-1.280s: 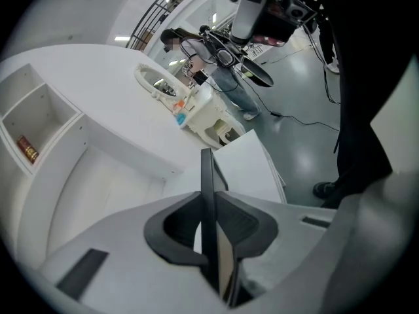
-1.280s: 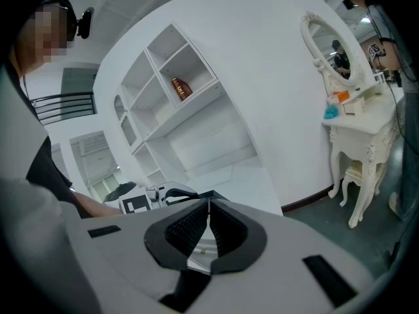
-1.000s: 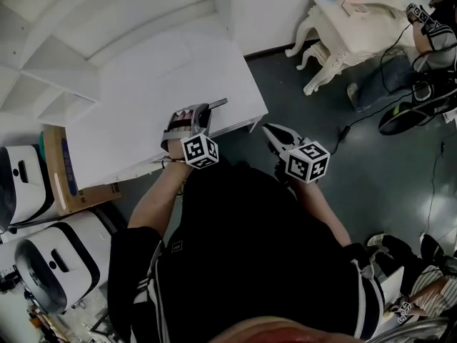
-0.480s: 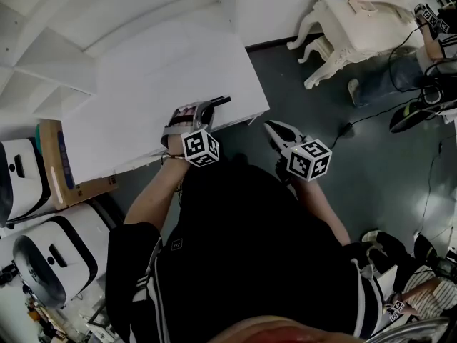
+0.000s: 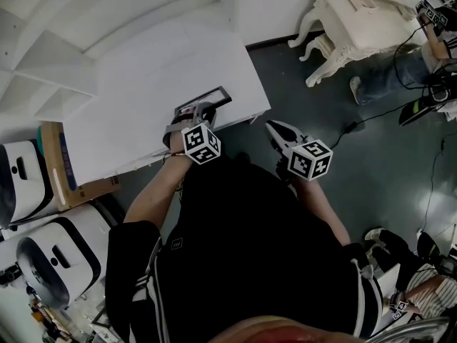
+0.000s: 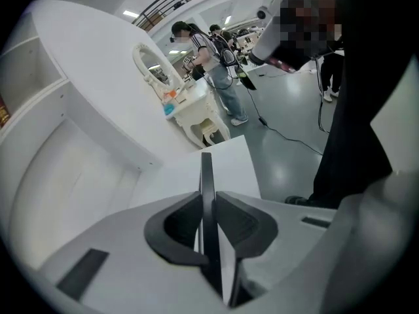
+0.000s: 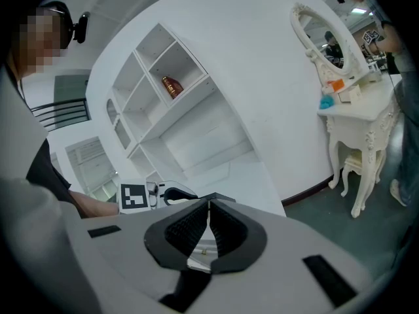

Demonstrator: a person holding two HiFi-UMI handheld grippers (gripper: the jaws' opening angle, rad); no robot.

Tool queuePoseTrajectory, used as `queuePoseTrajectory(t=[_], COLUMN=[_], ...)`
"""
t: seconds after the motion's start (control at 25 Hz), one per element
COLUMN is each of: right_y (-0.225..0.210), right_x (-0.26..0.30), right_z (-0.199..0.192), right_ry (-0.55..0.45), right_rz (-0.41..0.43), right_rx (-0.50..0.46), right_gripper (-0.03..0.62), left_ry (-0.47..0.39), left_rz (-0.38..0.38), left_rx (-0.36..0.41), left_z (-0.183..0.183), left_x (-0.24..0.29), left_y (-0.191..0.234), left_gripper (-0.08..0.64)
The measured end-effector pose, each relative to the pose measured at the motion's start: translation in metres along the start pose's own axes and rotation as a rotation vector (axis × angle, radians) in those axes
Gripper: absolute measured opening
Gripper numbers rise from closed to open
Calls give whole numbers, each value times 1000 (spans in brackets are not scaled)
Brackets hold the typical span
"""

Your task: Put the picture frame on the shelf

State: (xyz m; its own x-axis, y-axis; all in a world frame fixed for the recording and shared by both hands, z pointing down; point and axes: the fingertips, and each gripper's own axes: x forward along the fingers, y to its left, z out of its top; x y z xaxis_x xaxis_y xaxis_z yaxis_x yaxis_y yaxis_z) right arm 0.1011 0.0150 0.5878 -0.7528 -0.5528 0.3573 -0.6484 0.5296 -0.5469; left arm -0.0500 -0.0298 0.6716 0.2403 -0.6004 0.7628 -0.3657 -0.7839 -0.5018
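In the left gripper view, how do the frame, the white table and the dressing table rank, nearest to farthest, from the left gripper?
1. Frame: clamped edge-on in the left gripper's jaws.
2. White table: just beyond, below the frame.
3. Dressing table: farthest, across the floor.

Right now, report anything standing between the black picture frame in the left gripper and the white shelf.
Nothing visible does. The left gripper clamps the thin black picture frame over the white tabletop; the white shelf stands open beyond it.
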Motion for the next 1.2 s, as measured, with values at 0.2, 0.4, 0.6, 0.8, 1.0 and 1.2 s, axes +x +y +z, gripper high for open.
queuePoseTrajectory(t=[0.2,0.4,0.6,0.8,1.0,1.2], right_y=[0,0,0,0,-4,-2], right_x=[0,1,6,7,13,27], right_z=[-1,1,3,5,6,14], right_ry=[-2,2,8,12,13,7], right_rz=[-6,-6,-7,-12,-21,-11], right_rx=[4,3,2,2,9,5], right_gripper=[21,21,21,23,22,21], left_ry=[17,5,-11,-51,-102,-168], left_rz=[13,3,7,40,65,113], left_rx=[38,11,9,0,-47,-95], left_z=[-5,-2,-2,5,17,33], left_x=[3,4,3,-4,-11,-25], left_y=[4,11,14,28,50,82], left_gripper=[69,66,66,64,64,64])
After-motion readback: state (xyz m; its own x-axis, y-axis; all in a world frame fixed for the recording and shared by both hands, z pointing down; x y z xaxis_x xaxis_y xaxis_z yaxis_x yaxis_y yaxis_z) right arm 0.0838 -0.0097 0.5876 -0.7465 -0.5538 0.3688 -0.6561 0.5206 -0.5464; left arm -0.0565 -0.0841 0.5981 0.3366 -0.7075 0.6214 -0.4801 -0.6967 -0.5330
